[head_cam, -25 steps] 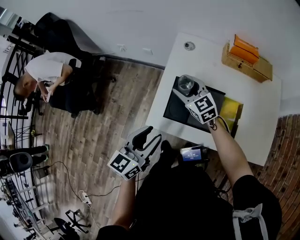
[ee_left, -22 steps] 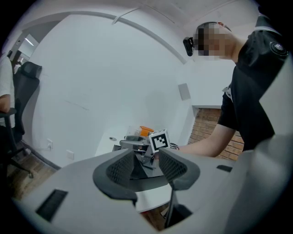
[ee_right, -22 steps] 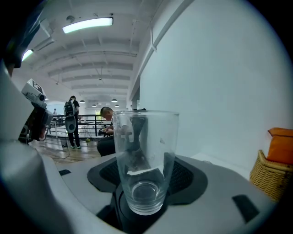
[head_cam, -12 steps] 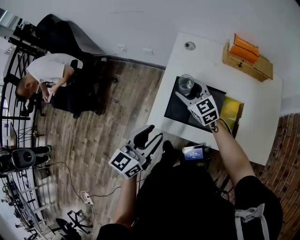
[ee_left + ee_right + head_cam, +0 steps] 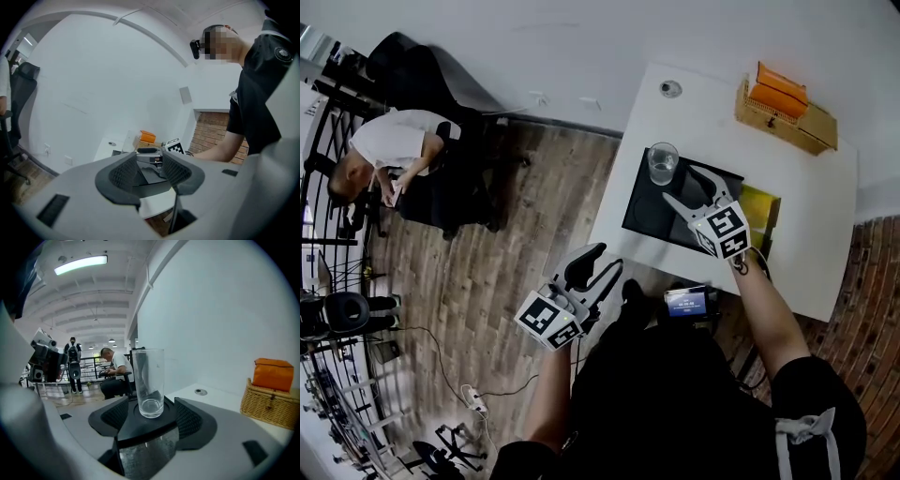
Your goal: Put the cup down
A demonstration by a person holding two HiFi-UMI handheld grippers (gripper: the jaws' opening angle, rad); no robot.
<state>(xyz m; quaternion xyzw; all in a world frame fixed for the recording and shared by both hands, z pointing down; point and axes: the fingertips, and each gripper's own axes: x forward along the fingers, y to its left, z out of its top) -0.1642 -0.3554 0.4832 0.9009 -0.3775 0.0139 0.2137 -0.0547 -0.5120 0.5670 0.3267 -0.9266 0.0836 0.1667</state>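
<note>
The glass cup (image 5: 663, 162) stands upright on the black mat (image 5: 643, 216), near the mat's far left corner, on the white tabletop (image 5: 811, 239). My right gripper (image 5: 684, 186) is just behind it, with the fingers wide apart. In the right gripper view the cup (image 5: 148, 380) stands in line with the gap of the fingers, but no pad presses on it. From the head view it seems to be a little beyond the fingertips, though I am not fully sure of this gap. The left gripper (image 5: 600, 270) hangs over the wooden floor, well apart from the tabletop. Its fingers are half open and nothing is between them.

About the cup itself: it is a tall, straight drinking glass with thin clear walls and a thick base. It looks empty, so I judge it light. It is stiff and will not give under the pads, it is smooth and so a bit slippery, and it can break if it is knocked or pressed too hard. Being tall and narrow, it can tip over easily from a side touch near the rim.

If I must take it again, I would close the fingers on the lower half of the wall, above the thick base, from two opposite sides, with gentle force and the cup kept vertical.
</note>
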